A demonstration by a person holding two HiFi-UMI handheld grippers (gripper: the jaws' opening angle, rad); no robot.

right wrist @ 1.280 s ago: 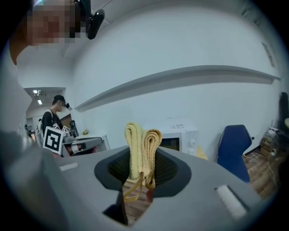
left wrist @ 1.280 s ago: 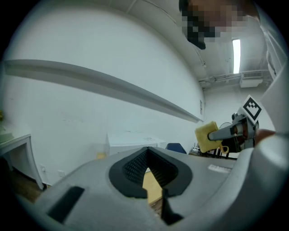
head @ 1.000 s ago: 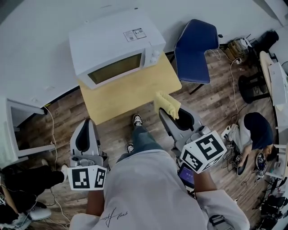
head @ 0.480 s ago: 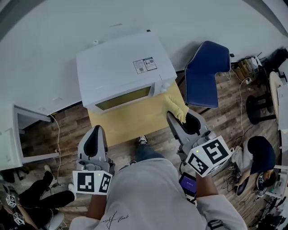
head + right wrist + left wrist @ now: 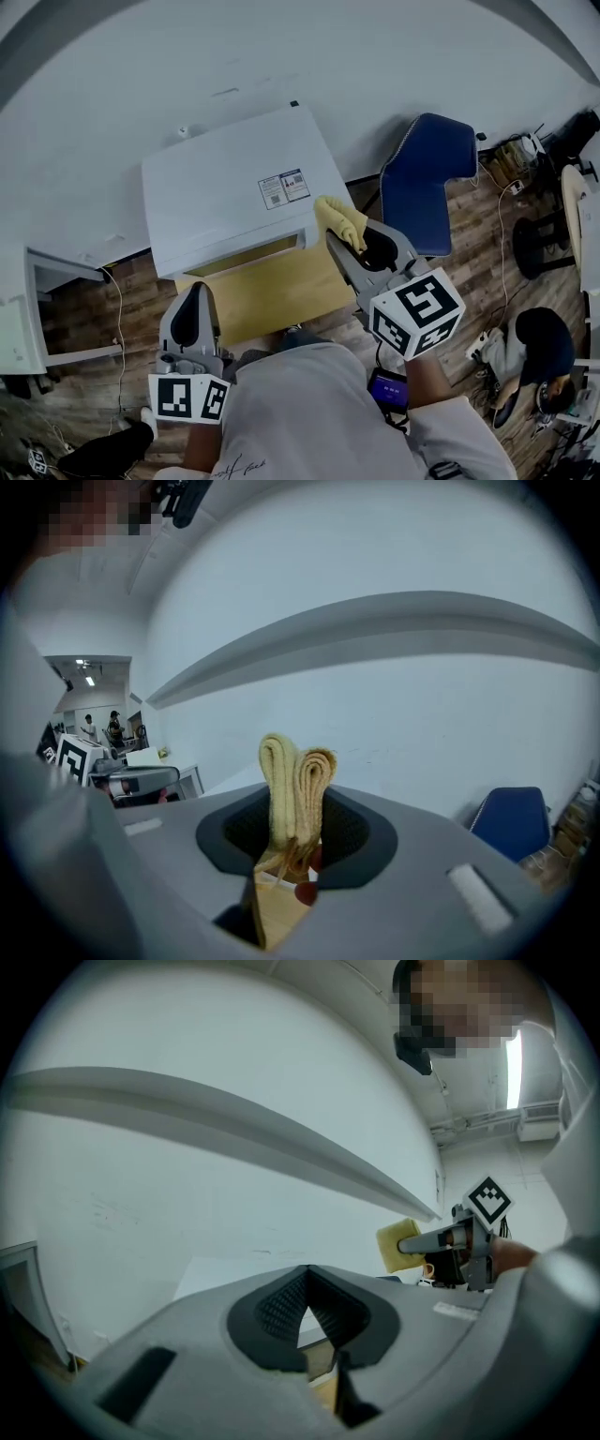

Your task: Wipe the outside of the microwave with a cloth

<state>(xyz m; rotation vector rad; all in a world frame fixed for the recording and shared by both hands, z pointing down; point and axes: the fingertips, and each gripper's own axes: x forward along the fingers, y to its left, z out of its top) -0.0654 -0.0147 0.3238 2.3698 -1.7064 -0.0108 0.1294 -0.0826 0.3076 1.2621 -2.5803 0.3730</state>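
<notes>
Two grippers show in my feed. The left gripper (image 5: 195, 298) hangs low at the left, short of the table edge, its jaws together with nothing between them. Beyond it sits the microwave (image 5: 225, 202), a white box seen mostly from above: a plain flat top with a small printed label (image 5: 283, 187) near its right edge, and only a thin strip of the dark door window along the front. At the top's front right corner is the cloth (image 5: 339, 219), yellow and folded into a thick wad. The right gripper (image 5: 351, 242) has its jaws clamped on it, so two rolled folds stand up past the tips. I cannot tell whether the cloth touches the casing or sits just beside it.

The microwave stands on a small pale wooden table (image 5: 272, 292) pushed against a white wall (image 5: 281, 56), over a dark plank floor (image 5: 94, 295). A blue chair (image 5: 427, 178) stands just right of the table, and further right a person (image 5: 539, 342) sits low on the floor.

Half a second ago the cloth was at the door's right edge by the knobs; now it is up at the top's corner, and less of the door shows.
</notes>
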